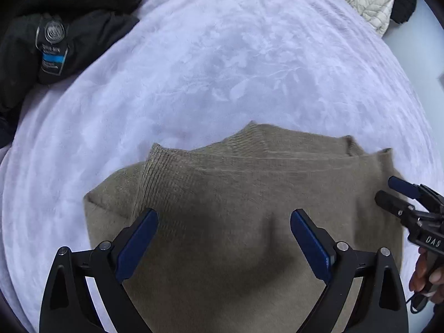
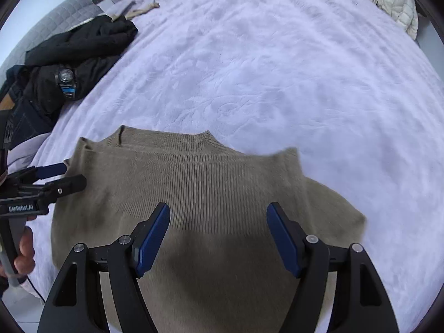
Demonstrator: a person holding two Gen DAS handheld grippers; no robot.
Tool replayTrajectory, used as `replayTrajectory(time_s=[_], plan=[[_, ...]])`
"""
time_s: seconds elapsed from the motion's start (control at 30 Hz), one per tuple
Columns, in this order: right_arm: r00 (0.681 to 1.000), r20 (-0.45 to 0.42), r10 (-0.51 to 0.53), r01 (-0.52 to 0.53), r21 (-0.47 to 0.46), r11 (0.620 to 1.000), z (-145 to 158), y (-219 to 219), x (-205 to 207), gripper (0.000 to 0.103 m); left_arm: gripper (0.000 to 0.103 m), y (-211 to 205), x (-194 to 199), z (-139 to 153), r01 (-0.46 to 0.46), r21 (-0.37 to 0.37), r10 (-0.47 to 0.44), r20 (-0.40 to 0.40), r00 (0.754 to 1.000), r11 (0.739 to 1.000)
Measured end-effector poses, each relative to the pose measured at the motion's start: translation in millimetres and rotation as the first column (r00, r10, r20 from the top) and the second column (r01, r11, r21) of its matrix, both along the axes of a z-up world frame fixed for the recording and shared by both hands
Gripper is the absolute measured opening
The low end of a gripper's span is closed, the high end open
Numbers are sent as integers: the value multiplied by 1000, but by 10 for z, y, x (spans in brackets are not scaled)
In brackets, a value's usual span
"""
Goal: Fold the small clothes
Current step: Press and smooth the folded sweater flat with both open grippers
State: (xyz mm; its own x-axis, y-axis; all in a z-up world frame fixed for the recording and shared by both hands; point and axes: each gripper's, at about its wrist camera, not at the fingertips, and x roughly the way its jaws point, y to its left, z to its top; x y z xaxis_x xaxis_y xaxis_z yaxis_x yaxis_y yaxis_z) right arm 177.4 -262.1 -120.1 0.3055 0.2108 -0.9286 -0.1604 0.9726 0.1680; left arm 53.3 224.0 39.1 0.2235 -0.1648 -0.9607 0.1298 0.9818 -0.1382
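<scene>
A tan knitted sweater (image 1: pixel 236 194) lies partly folded on the bed, ribbed edges at its far side; it also shows in the right wrist view (image 2: pixel 216 183). My left gripper (image 1: pixel 224 222) hangs open and empty just above the sweater's near half. It shows at the left of the right wrist view (image 2: pixel 72 176), by the sweater's left edge. My right gripper (image 2: pixel 218 216) is open and empty above the sweater's middle. It shows at the right of the left wrist view (image 1: pixel 388 188), by the sweater's right edge.
The bed is covered by a pale lilac plush blanket (image 1: pixel 236 55). A heap of black clothes (image 1: pixel 55 27) lies at the far left, also in the right wrist view (image 2: pixel 72 55). A cream quilted jacket (image 1: pixel 374 8) lies at the far right corner.
</scene>
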Motion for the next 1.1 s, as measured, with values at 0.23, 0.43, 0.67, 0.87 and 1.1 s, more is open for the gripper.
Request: replayTrajectory(time_s=[0.23, 0.43, 0.67, 0.87, 1.1], plan=[[997, -39, -65, 65, 17, 998, -349, -248, 175, 71, 97, 393, 45, -270, 12, -68, -15, -39, 999, 998], [979, -30, -201, 203, 94, 975, 56, -316, -115, 72, 97, 613, -395, 327, -101, -144, 107, 36, 994, 984], [993, -22, 112, -113, -62, 992, 42, 709, -886, 74, 97, 191, -1077, 108, 97, -1, -97, -4, 995, 995], [995, -104, -10, -2, -106, 994, -285, 271, -995, 74, 99, 666, -1193, -108, 7, -17, -8, -65, 998, 1000], [982, -127, -141, 124, -133, 983, -177, -369, -1146, 74, 99, 707, -1410, 29, 43, 33, -41, -67, 997, 999]])
